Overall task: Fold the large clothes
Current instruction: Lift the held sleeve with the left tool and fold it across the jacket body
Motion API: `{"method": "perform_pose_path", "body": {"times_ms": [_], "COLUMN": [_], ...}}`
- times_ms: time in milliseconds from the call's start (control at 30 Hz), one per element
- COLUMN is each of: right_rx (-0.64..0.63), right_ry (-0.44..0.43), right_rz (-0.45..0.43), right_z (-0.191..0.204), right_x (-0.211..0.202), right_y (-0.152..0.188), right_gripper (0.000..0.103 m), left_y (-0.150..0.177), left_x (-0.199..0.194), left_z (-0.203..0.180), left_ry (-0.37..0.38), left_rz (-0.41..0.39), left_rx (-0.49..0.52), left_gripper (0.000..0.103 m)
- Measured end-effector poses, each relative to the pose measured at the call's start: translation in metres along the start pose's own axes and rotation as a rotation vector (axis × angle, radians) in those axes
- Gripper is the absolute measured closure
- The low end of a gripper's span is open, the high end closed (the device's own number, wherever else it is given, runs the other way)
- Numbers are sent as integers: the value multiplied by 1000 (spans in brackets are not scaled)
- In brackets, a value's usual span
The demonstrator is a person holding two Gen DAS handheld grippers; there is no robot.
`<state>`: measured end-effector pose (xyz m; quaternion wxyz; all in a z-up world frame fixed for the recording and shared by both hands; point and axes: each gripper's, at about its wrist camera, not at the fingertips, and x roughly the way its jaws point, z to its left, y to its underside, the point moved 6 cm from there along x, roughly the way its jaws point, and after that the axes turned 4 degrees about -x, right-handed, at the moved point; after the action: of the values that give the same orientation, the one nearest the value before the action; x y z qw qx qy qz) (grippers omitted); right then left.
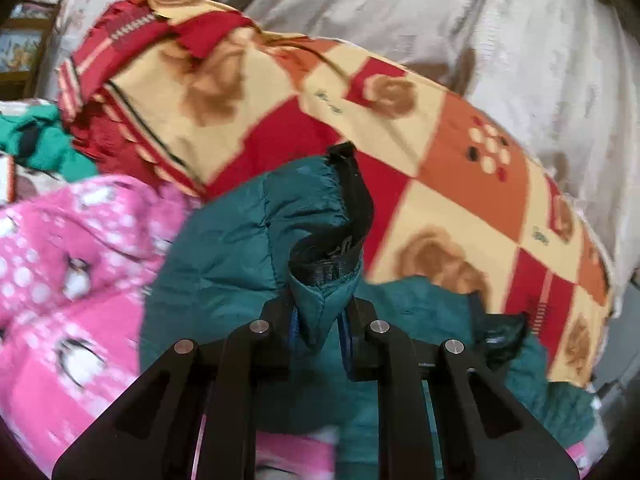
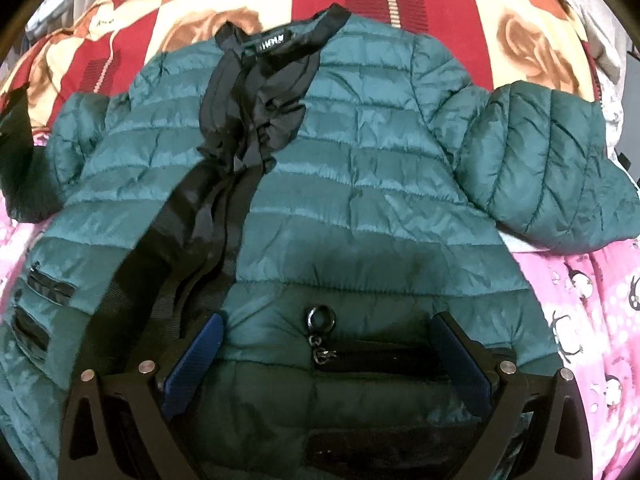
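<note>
A teal quilted jacket (image 2: 360, 168) lies spread front up on the bed, its black collar (image 2: 336, 12) at the far side. The black front band (image 2: 240, 120) lies crumpled down the middle, and one sleeve (image 2: 540, 168) is bent out to the right. My right gripper (image 2: 328, 324) stands open low over the hem, one blue pad on each side of a pocket zip pull (image 2: 320, 320). My left gripper (image 1: 318, 312) is shut on a black-trimmed fold of the jacket (image 1: 232, 248), lifted off the bedding.
A pink penguin-print blanket (image 1: 60, 260) lies under the jacket near me, also at the right (image 2: 592, 320). Beyond it is a red, orange and cream rose-patterned quilt (image 1: 440, 160). A beige cover (image 1: 480, 20) lies further back, and a green garment (image 1: 40, 140) is at the left.
</note>
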<state>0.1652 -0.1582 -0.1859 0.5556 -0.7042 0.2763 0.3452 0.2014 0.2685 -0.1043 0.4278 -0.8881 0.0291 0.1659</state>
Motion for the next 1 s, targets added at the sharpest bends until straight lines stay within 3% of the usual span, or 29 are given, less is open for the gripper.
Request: {"method": "perform_pose_path", "body": {"times_ms": [133, 333, 433, 567, 700, 833, 1000], "right_rx": [-17, -32, -4, 58, 73, 104, 102], "right_ry": [6, 128, 153, 123, 121, 98, 157], "right_rz": [-62, -159, -127, -71, -98, -136, -57], "right_z": [-10, -52, -77, -100, -108, -113, -119], "right_x": [-30, -69, -64, -54, -60, -68, -54], "right_y": [-1, 21, 29, 40, 39, 30, 40], "right_gripper": [1, 1, 1, 1, 1, 1, 1], "left_y": [21, 52, 68, 88, 115, 151, 195], "left_x": [4, 0, -2, 7, 14, 16, 23], "left_z": [-49, -119, -142, -171, -204, -246, -294], "left_ry": [115, 233, 272, 313, 374, 424, 467], "left_rz": [65, 138, 166, 216, 277, 339, 424], "left_rx": [-15, 51, 69, 64, 67, 141, 259], "left_gripper": [88, 88, 88, 88, 88, 88, 88]}}
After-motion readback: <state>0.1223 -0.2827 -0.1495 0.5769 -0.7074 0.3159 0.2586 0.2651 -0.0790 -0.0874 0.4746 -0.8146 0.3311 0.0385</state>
